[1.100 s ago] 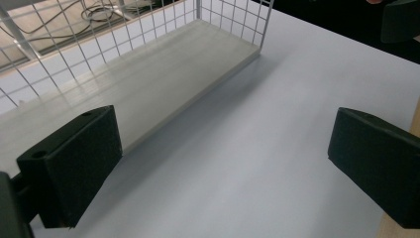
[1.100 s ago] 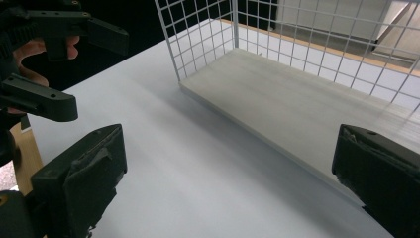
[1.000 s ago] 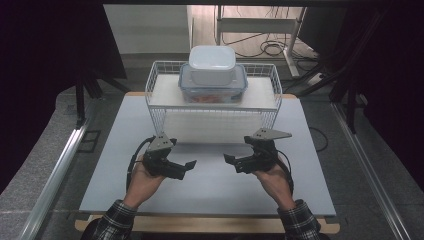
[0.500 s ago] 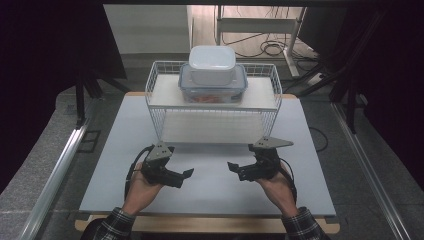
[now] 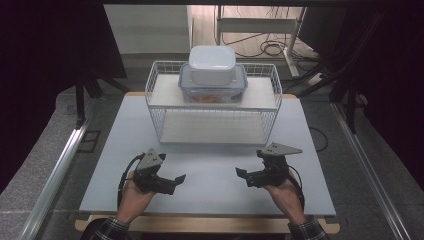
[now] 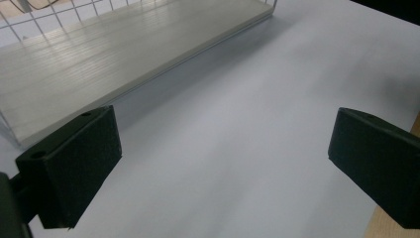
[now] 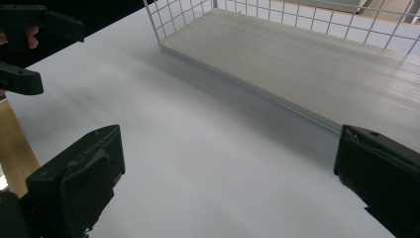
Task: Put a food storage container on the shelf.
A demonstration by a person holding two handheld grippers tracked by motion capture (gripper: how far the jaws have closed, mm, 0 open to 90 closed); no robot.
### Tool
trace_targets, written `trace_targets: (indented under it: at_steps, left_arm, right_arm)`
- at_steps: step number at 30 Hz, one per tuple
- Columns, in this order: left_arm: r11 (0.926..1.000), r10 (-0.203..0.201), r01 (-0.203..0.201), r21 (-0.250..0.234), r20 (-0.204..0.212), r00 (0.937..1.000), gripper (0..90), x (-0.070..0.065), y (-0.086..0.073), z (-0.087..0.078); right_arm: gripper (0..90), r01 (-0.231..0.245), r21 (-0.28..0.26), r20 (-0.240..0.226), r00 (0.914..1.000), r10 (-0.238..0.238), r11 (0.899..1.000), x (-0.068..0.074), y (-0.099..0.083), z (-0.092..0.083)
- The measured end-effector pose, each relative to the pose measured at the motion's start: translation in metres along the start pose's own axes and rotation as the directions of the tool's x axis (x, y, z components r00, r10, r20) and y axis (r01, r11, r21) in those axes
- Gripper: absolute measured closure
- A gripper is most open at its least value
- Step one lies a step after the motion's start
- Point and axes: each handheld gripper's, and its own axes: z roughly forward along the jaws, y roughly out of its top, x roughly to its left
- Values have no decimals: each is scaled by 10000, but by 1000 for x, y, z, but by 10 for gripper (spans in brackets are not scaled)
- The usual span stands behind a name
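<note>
A white wire rack (image 5: pixel 212 107) with two pale shelves stands at the back of the white table (image 5: pixel 200 190). On its top shelf sits a clear blue-rimmed container (image 5: pixel 212 87) with a white lidded box (image 5: pixel 212 64) stacked on it. My left gripper (image 5: pixel 177 181) hovers low over the table's front left, open and empty, jaws pointing right. My right gripper (image 5: pixel 241 176) is at the front right, open and empty, jaws pointing left. In the left gripper view its gripper (image 6: pixel 223 163) faces the rack's lower shelf (image 6: pixel 114 54). The right gripper (image 7: pixel 223 178) sees that shelf (image 7: pixel 307 64) and the other gripper (image 7: pixel 29 49).
The rack's lower shelf (image 5: pixel 212 127) holds nothing. A wooden table edge (image 5: pixel 200 225) runs along the front. Metal rails (image 5: pixel 55 175) flank the table on both sides, and cables (image 5: pixel 270 47) lie on the floor behind the rack.
Both hands have drawn the grippers back toward the table's front edge and slightly lower. Both stay open and empty.
</note>
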Motion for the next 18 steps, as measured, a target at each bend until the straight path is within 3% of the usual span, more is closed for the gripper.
trace_targets:
  at_steps: [18]
  left_arm:
    - [9985,-357,382,384,-626,9974,1,13,-29,-9]
  right_arm:
    - [0,-314,166,518,9982,305,9994,-15,-30,-11]
